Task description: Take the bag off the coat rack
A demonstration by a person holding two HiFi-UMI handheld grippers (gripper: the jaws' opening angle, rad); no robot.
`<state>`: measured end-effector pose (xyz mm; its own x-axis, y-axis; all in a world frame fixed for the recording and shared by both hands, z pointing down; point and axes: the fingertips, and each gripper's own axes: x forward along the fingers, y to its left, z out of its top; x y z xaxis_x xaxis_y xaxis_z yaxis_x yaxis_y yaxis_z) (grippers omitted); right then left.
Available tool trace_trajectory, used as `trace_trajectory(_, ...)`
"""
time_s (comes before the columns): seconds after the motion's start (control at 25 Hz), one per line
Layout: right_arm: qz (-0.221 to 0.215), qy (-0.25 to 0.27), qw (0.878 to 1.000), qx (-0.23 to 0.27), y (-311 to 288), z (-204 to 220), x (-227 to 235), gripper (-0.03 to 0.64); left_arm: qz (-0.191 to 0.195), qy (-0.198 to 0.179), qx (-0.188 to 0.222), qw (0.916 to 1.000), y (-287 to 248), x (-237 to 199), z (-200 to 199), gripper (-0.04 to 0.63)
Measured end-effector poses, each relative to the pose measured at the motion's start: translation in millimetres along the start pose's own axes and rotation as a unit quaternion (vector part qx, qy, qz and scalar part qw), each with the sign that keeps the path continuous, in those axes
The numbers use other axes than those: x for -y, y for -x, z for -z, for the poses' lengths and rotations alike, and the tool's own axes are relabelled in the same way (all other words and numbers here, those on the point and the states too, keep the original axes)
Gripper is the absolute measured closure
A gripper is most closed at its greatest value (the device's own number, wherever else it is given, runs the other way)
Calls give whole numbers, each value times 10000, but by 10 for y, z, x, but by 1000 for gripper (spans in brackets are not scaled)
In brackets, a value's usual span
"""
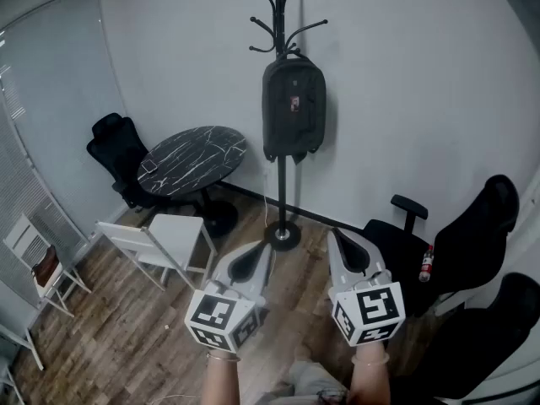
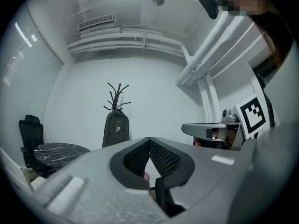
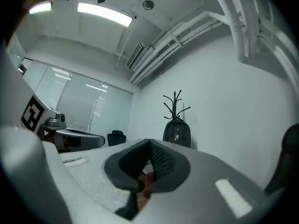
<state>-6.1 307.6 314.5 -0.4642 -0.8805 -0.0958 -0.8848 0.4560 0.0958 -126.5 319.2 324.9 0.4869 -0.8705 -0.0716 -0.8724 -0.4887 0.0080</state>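
A dark backpack (image 1: 293,108) hangs high on a black coat rack (image 1: 278,7) that stands against the white wall. The backpack (image 2: 115,129) also shows far off in the left gripper view, and the backpack (image 3: 176,134) likewise in the right gripper view. My left gripper (image 1: 268,249) and right gripper (image 1: 332,234) are held side by side well short of the rack's round base (image 1: 282,236). Both are shut with nothing between the jaws, their tips pointing toward the rack.
A round black marble table (image 1: 192,159) stands left of the rack, with a black office chair (image 1: 118,154) behind it and a white chair (image 1: 160,243) in front. Black chairs (image 1: 472,243) fill the right side. A white stool (image 1: 38,272) stands at far left.
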Motion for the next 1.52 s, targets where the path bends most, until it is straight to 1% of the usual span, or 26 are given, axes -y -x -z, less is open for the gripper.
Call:
trace_trajectory(0.24,-204,23,9998,-31,-353,127,143,614,-105,-131,-76,9998,-484,-190,61,586)
trace_trajectory(0.4,-285,-54,9996,-72,-604,228,350,614,-81,-97,-138,9998,-852,-278,155,586)
trace_trajectory(0.56,-308,-82,9994,-128,-847,327,594,614,-102,-78,-128,9998,-1207,-370,158,586)
trace_trajectory(0.68,-423,-71,9989,-188,-1011,373,758,614,-151,-47,-74,9998,-1435,-436,153,586)
trace_trajectory(0.88,-613,-161,9978,-171,-1278,394,1033,614,-229,2,-114,9997,-1738,-510,201,584)
trace_trajectory(0.96,-606,-141,9980,-138,-1374,407,1132,614,-227,42,-126,9997,-1820,-540,258,584)
trace_trajectory(1.2,-564,-138,9983,-73,-1674,471,1322,614,-323,-46,-264,9991,-2072,-720,349,584)
trace_trajectory(1.52,-469,-23,9989,-61,-2078,555,1537,604,-336,-1,-132,9993,-2464,-1012,325,584)
